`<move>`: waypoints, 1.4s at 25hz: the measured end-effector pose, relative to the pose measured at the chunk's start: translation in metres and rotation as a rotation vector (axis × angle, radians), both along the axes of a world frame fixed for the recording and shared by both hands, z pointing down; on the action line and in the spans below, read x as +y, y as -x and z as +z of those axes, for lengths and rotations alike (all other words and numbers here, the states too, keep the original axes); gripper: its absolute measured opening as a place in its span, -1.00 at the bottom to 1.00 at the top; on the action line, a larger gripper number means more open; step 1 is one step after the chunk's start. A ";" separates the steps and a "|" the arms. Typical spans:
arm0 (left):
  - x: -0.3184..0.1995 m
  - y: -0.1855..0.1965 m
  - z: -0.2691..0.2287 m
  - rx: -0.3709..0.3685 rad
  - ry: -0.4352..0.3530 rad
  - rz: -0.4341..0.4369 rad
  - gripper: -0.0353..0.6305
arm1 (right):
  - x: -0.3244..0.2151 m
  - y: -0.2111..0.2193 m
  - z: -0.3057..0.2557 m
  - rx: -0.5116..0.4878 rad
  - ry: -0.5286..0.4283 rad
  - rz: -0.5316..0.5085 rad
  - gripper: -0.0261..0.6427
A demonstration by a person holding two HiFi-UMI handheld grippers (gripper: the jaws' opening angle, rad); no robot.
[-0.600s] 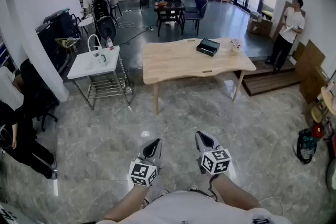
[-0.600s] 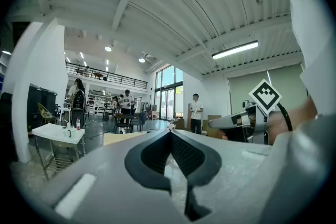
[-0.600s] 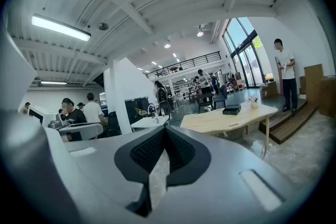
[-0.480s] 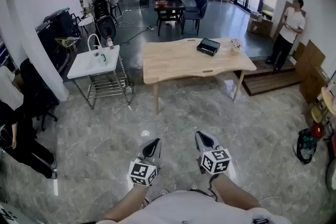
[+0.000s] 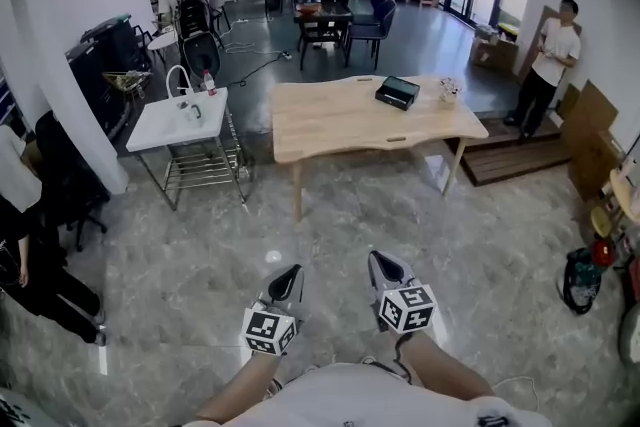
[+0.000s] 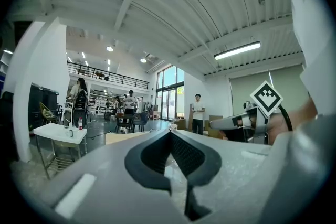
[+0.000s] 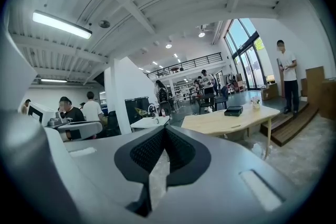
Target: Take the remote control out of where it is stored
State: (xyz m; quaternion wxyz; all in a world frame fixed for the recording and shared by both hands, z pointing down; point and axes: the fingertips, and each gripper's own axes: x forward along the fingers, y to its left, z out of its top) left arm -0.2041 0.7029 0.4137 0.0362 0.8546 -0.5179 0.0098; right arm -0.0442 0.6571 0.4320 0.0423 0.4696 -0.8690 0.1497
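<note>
- Head view: left gripper (image 5: 289,279) and right gripper (image 5: 384,266) hang low over the grey marble floor (image 5: 200,245), jaws pressed together, empty (both gripper views agree);
- flat black box (image 5: 397,91) lies on the pale wooden table (image 5: 330,120), well apart from both; remote control not discernible.

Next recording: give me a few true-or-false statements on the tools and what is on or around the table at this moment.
1. The left tool and the right tool are both shut, with nothing between their jaws. True.
2. The black box is held in the right tool. False: it lies on the wooden table.
3. Both tools hover over the wooden table. False: they are held low near the person's body, over the floor, well short of the table.
4. A person in a white shirt stands off the table's right end. True.
</note>
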 end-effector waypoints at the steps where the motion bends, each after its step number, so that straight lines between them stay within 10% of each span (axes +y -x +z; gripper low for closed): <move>1: -0.001 0.003 0.000 0.001 0.001 -0.002 -0.89 | -0.001 0.002 0.000 0.000 0.001 0.003 -0.84; 35: -0.089 0.010 0.010 0.011 0.001 0.090 -0.89 | -0.069 0.000 0.023 0.008 0.023 0.128 -0.84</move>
